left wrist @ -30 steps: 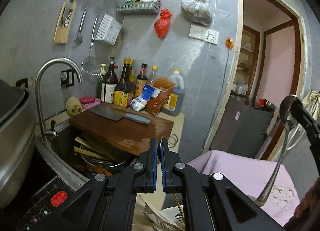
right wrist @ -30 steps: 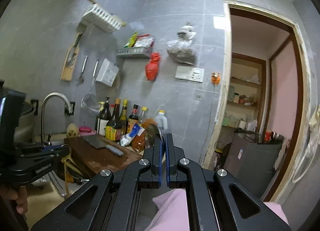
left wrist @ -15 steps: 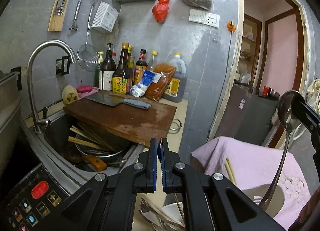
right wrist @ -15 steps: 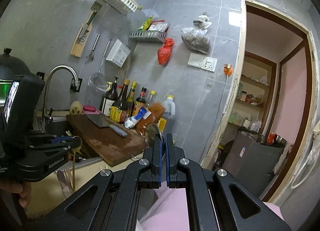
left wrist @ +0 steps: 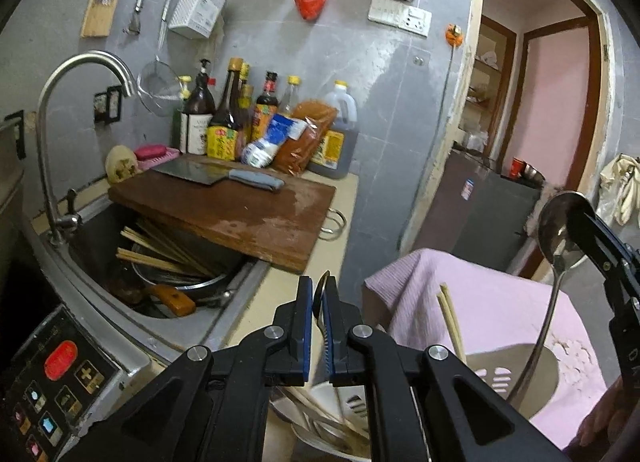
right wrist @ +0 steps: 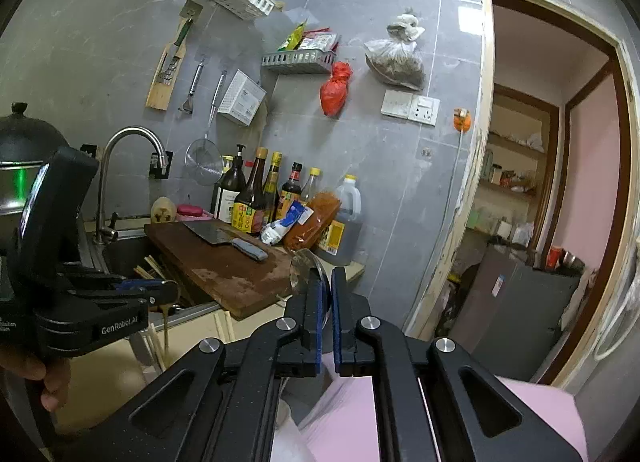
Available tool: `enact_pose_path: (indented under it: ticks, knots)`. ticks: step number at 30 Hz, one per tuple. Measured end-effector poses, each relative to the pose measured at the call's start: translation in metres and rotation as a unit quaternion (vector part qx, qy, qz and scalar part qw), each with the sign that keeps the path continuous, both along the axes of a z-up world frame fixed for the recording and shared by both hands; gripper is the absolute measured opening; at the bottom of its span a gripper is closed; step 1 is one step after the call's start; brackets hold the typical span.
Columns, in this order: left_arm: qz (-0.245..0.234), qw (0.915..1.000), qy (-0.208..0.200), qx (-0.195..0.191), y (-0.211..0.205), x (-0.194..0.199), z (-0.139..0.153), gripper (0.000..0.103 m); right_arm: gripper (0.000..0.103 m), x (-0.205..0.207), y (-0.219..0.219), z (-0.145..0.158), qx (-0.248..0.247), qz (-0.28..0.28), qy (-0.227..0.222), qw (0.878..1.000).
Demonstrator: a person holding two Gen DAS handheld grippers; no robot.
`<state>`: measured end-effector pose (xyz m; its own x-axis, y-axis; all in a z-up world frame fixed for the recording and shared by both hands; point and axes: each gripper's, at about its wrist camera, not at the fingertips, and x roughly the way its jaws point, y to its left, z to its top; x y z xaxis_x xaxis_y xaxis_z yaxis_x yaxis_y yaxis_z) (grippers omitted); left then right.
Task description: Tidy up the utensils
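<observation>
Black grippers (left wrist: 317, 298), blue-lined jaws, silver screws

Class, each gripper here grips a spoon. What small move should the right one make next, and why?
Probably lower the right gripper a little, then release. Its long steel spoon hangs handle-down over the beige slotted utensil holder, where wooden chopsticks already stand.

Dim indoor light, fisheye-warped edges
</observation>
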<state>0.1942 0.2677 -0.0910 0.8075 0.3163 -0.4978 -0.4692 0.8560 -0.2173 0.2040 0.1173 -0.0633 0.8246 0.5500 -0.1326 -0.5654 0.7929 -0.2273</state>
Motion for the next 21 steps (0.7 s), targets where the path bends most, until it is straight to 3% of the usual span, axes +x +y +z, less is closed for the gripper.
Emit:
enact_pose_path:
  ticks: [5,10,14,16,21]
  knots:
    - [-0.013,0.9998,0.004,-0.011,-0.002,-0.001,-0.001,0.010,0.006,0.001,-0.004,-0.001,0.007,0.000,0.012,1.000]
    - [-0.016,0.9996,-0.006,-0.024,0.000,-0.006,0.001,0.025,0.007,0.000,-0.007,-0.001,0.016,-0.003,0.020,1.000]
    - [-0.013,0.9994,-0.011,-0.029,0.001,-0.010,0.004,0.031,0.020,-0.002,-0.011,0.002,0.025,-0.006,0.021,0.999]
    - [-0.013,0.9993,-0.016,-0.029,0.000,-0.012,0.006,0.039,0.025,-0.005,-0.013,0.003,0.030,-0.005,0.018,0.999]
    - [-0.013,0.9993,-0.022,-0.028,-0.002,-0.016,0.010,0.044,0.026,-0.012,-0.017,0.008,0.037,-0.008,0.012,0.999]
